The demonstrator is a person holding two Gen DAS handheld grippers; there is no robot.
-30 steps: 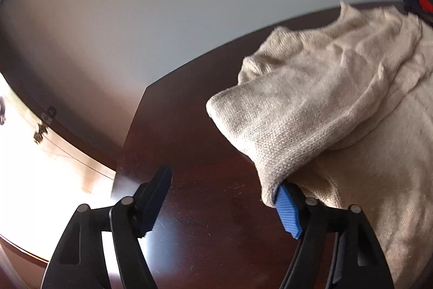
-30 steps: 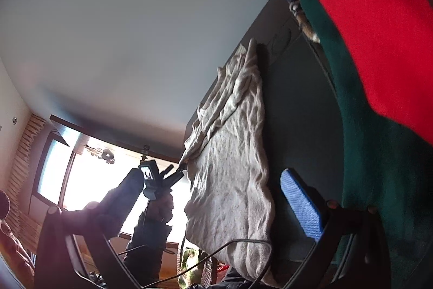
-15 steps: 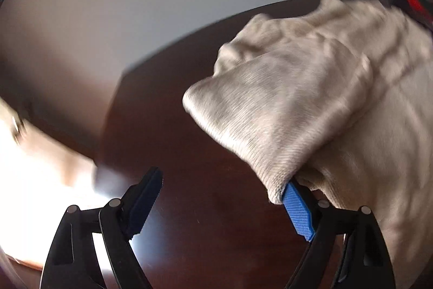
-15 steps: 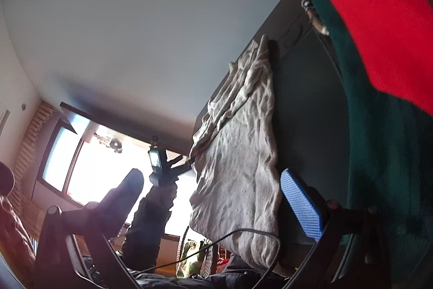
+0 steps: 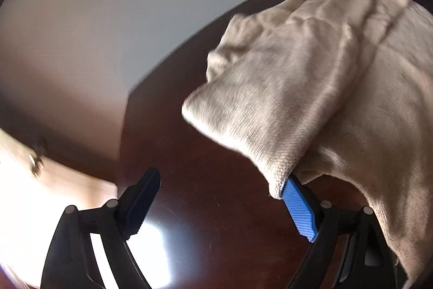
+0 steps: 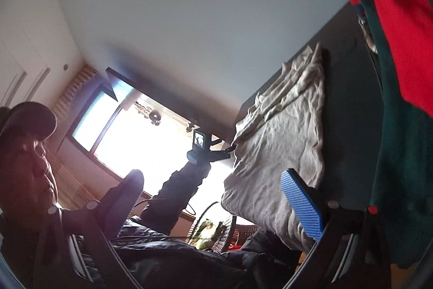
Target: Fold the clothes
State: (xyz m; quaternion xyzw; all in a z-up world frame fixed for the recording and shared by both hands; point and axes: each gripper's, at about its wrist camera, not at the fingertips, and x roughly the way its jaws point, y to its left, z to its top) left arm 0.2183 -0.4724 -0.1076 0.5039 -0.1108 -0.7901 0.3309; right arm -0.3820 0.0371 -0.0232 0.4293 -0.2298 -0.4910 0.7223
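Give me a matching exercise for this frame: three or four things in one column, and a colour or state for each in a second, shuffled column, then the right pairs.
Things:
1. beige knit garment
2. left gripper
3. table
4. red garment

States:
A. dark glossy wood
B. hangs at the upper right of the right wrist view, over green cloth
C. jaws wide apart, pads pressing on nothing
D. a fold draped over one blue pad

Pairs: 1-D, 2-C, 3-A, 4-B
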